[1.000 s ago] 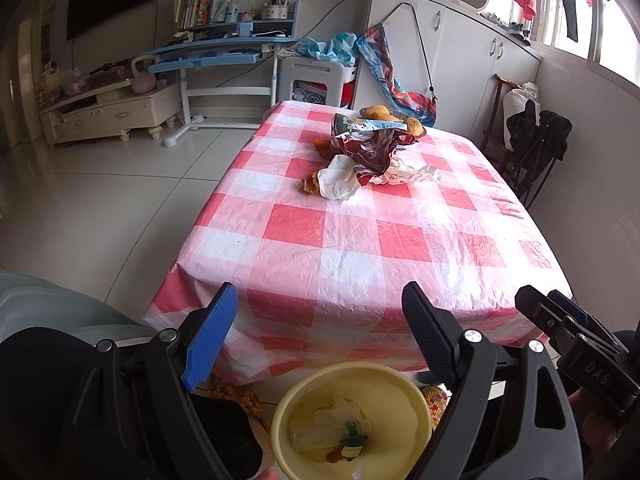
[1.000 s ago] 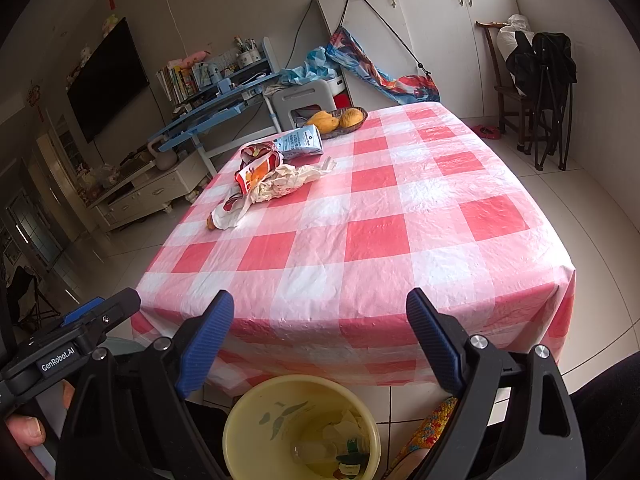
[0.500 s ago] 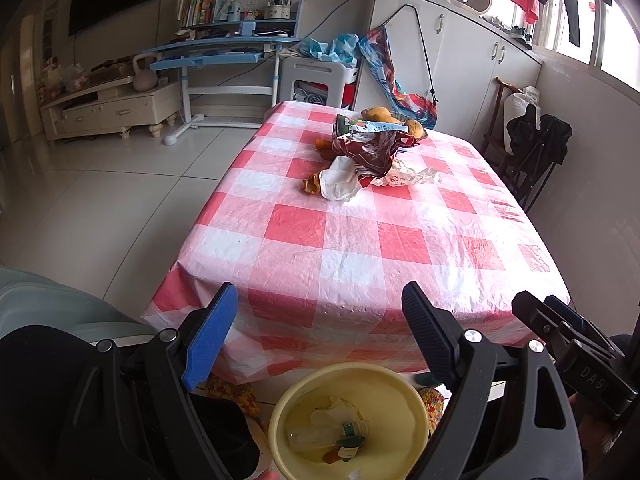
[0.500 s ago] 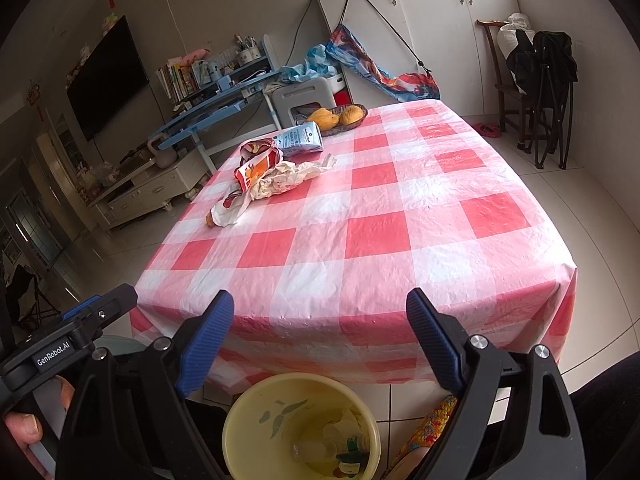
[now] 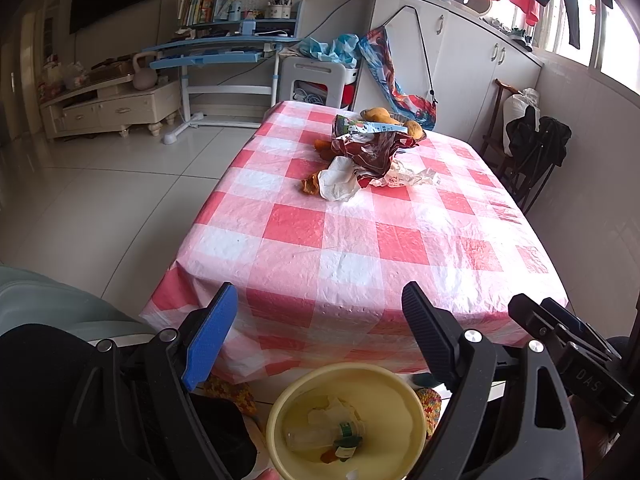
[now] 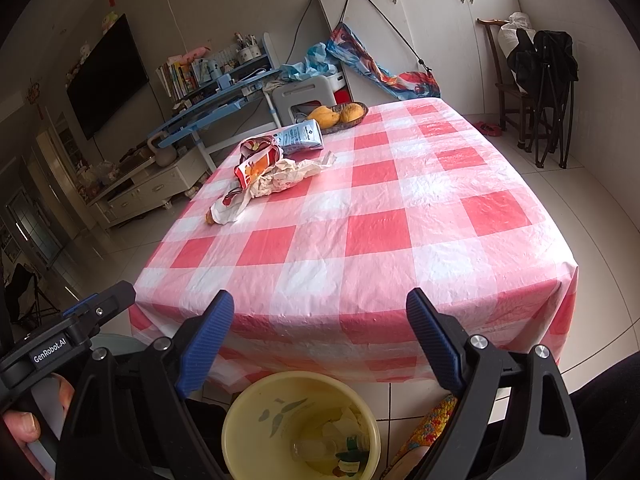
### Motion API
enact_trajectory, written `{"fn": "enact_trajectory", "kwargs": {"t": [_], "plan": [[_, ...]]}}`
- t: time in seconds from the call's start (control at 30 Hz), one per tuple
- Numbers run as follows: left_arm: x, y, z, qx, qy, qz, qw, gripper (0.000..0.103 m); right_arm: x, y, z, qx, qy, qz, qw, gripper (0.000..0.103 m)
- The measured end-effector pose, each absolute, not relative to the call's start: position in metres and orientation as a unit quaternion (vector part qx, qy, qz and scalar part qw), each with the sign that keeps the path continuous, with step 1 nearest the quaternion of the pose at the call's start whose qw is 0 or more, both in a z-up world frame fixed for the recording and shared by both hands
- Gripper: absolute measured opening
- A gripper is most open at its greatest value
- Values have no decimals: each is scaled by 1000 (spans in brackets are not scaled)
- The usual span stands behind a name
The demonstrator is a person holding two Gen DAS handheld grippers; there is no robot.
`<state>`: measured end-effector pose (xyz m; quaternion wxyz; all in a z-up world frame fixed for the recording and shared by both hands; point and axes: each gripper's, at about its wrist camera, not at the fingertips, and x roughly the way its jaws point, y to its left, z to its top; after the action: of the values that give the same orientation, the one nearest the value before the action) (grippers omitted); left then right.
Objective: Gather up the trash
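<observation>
Left wrist: wrappers [image 5: 370, 160] on table [image 5: 348, 248]

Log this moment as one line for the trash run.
left gripper: jaws open, empty | right gripper: jaws open, empty | wrappers: on table, far end | yellow bin: below near edge, holds trash

My two wrist cams sit side by side at the near table [image 5: 344, 264] edge, angled down; both catch the yellow bin [image 6: 240, 420] below.
</observation>
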<state>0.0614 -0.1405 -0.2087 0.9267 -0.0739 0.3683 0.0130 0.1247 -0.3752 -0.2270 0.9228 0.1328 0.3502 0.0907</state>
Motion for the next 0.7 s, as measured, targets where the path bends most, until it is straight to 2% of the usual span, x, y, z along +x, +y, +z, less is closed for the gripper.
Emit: {"fn": "enact_trajectory", "kwargs": {"t": [0.7], "plan": [[61, -149, -205, -70, 360, 14, 930, 81, 125, -375, -227, 129, 349, 91, 924, 84]]}}
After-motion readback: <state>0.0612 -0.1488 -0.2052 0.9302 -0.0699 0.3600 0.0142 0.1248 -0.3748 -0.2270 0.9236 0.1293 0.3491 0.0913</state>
